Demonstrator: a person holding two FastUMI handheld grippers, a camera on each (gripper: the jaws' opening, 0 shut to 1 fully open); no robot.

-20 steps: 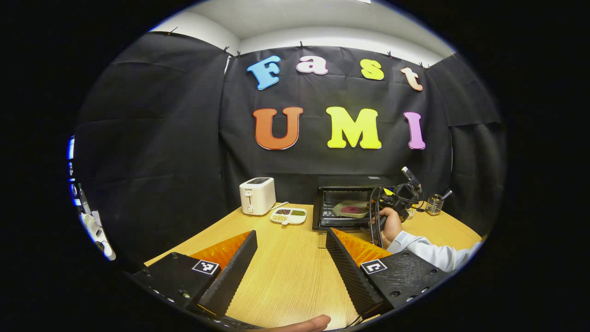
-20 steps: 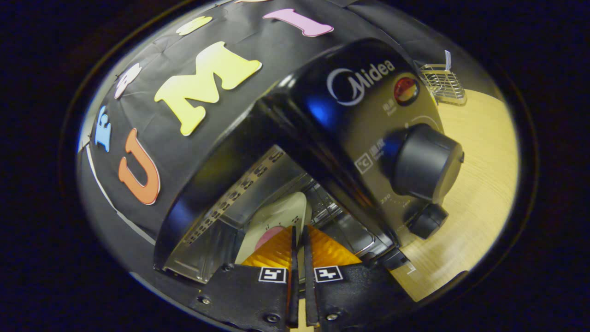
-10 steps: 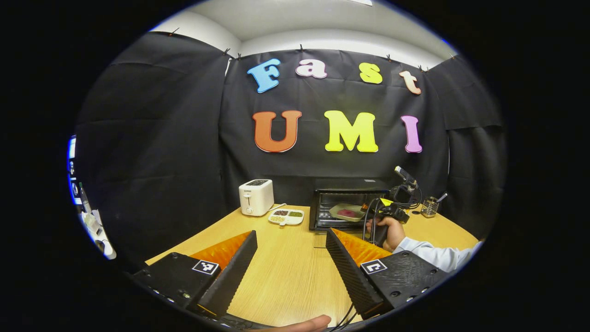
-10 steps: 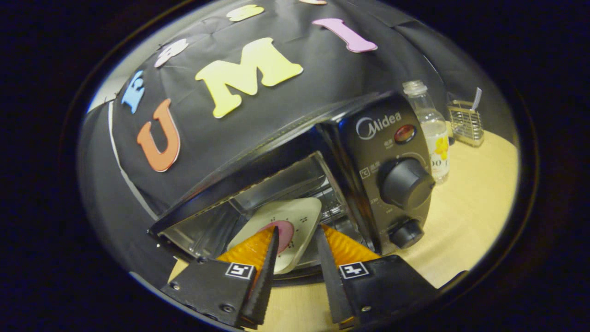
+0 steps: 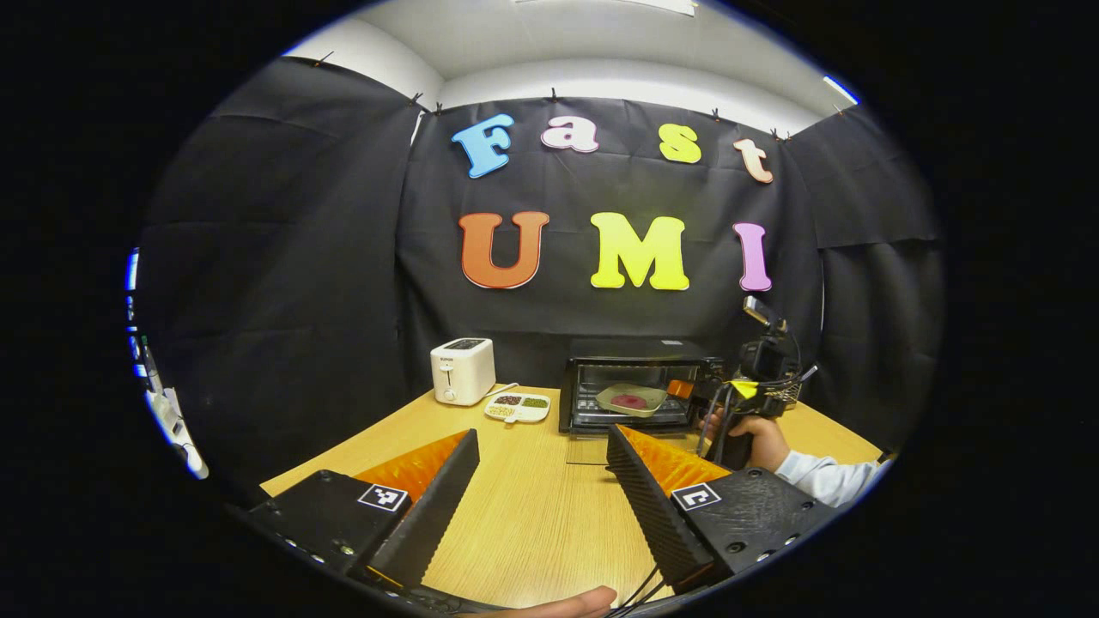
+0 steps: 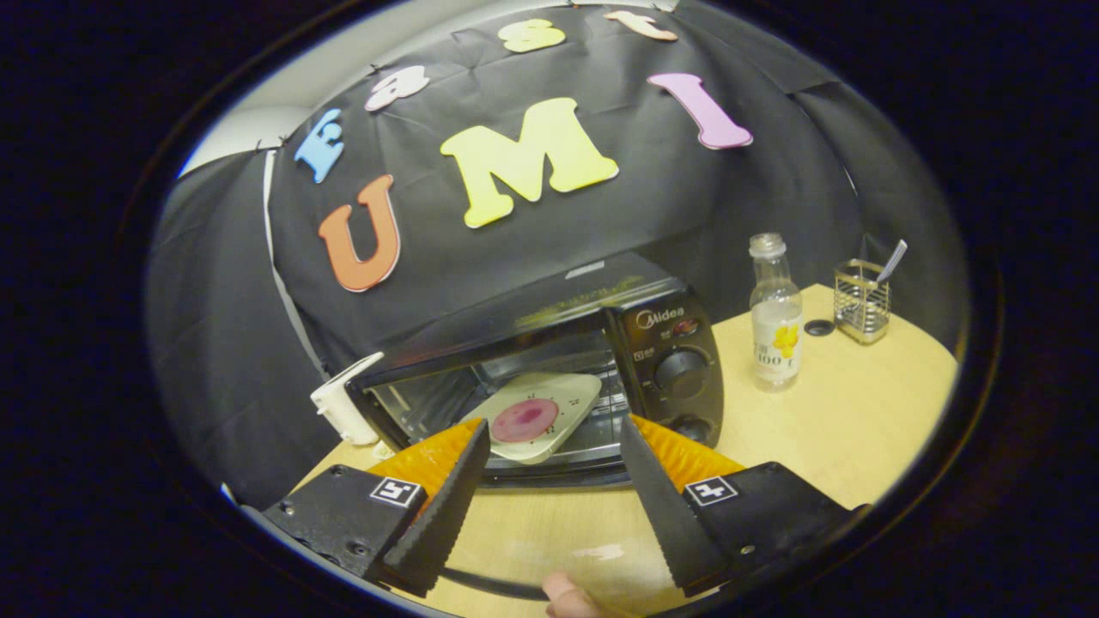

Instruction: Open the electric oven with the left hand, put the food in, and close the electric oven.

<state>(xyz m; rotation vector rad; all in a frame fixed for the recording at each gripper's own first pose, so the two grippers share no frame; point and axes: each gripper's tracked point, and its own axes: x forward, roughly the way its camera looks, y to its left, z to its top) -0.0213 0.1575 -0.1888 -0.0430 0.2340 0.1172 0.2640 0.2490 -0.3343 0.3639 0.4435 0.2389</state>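
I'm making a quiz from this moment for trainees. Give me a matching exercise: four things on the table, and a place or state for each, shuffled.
Things:
1. plate
2. bottle
3. toaster
4. oven

Places or states:
A. door open
B. left of the oven, white
C. inside the oven, on the rack
D. beside the oven's knob side, uncapped

Pairs: 1-C, 2-D, 3-B, 4-A

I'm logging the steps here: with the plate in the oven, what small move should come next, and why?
Probably bring the left gripper forward to the door and lift it shut. The plate sits inside the oven, the right gripper is open and empty, and the door lies folded down.
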